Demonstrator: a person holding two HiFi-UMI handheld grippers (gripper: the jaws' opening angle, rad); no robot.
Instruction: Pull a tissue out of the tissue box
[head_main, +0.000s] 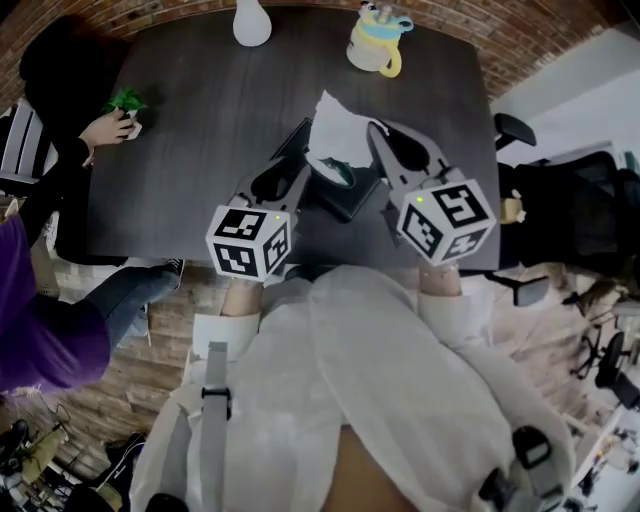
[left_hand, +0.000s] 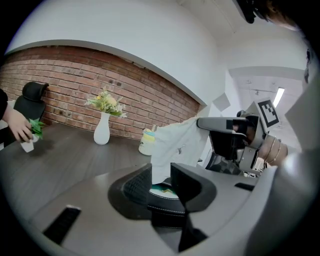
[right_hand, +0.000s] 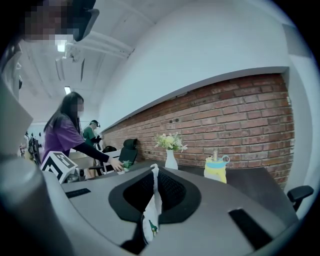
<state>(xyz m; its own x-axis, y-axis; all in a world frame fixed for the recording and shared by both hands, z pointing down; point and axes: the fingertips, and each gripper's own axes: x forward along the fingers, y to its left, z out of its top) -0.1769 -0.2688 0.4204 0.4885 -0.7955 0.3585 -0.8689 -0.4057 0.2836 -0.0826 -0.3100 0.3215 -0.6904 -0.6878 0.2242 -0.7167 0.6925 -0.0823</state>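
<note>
A black tissue box (head_main: 345, 195) lies on the dark table (head_main: 200, 150), near its front edge. A white tissue (head_main: 335, 130) rises from the box's slot. My right gripper (head_main: 375, 135) is shut on the tissue's upper edge, above the box; in the right gripper view the thin sheet (right_hand: 152, 200) is pinched between the jaws. My left gripper (head_main: 300, 180) is at the box's left end. In the left gripper view the stitched black box (left_hand: 162, 202) sits between the jaws, which grip it, and the tissue (left_hand: 175, 145) stretches up to the right gripper (left_hand: 205, 122).
A white vase (head_main: 251, 22) and a yellow cup with a blue lid (head_main: 378, 45) stand at the table's far edge. A person's hand (head_main: 105, 130) holds a small green plant (head_main: 127, 100) at the table's left. A black office chair (head_main: 560, 200) is on the right.
</note>
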